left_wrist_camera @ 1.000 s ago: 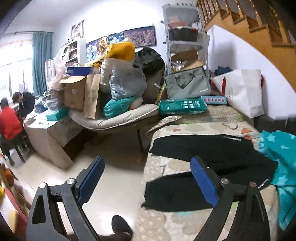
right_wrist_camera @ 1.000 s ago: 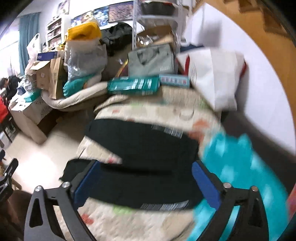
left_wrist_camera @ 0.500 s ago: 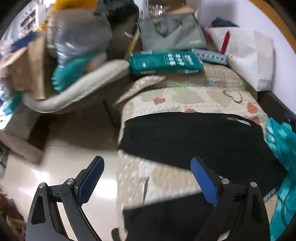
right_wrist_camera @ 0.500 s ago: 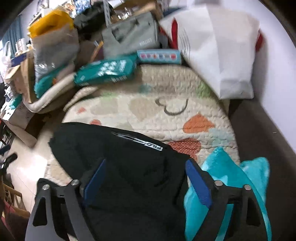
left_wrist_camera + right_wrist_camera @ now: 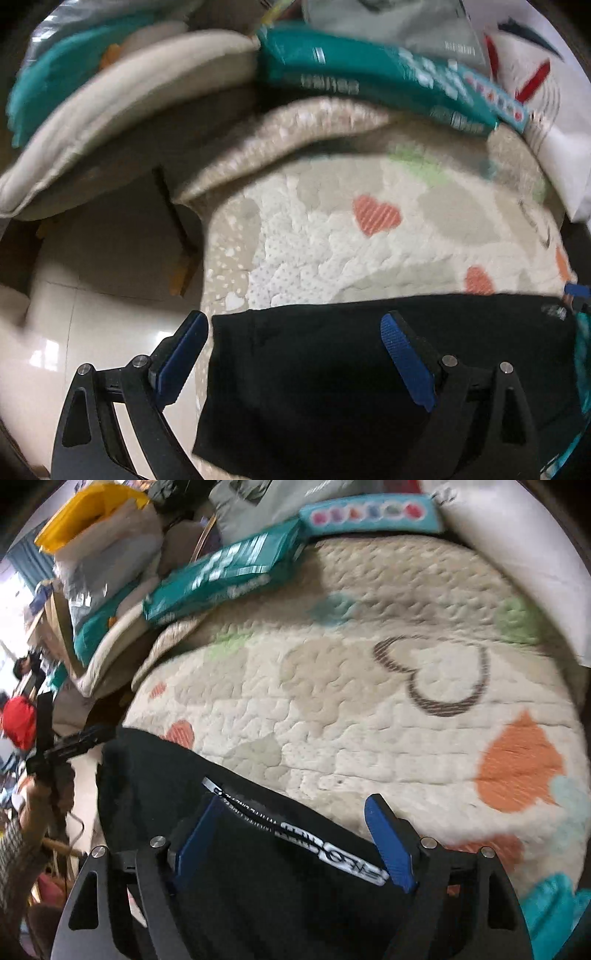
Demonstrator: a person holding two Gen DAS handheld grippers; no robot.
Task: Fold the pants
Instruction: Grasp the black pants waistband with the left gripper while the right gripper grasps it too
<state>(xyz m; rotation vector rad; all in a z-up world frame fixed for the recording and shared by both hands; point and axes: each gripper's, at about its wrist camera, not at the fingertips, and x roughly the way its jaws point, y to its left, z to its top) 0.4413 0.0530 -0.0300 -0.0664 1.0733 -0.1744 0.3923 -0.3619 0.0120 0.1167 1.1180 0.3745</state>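
Black pants (image 5: 332, 369) lie flat on a quilted bedspread with heart patterns (image 5: 332, 236). My left gripper (image 5: 295, 332) is open, low over the pants' left far corner at the bed's edge. My right gripper (image 5: 291, 816) is open, low over the pants' far edge (image 5: 155, 775) where a white printed stripe (image 5: 332, 853) runs. The left gripper also shows at the left of the right wrist view (image 5: 70, 742). Neither gripper holds cloth.
Teal packages (image 5: 221, 572) and a white bag (image 5: 517, 554) sit at the far end of the bed. A teal star blanket (image 5: 561, 904) lies right of the pants. A cushioned chair (image 5: 110, 122) with piled bags stands left of the bed, over shiny floor (image 5: 92, 314).
Both grippers have dropped lower and moved forward over the pants toward their far edge. Both stay open.
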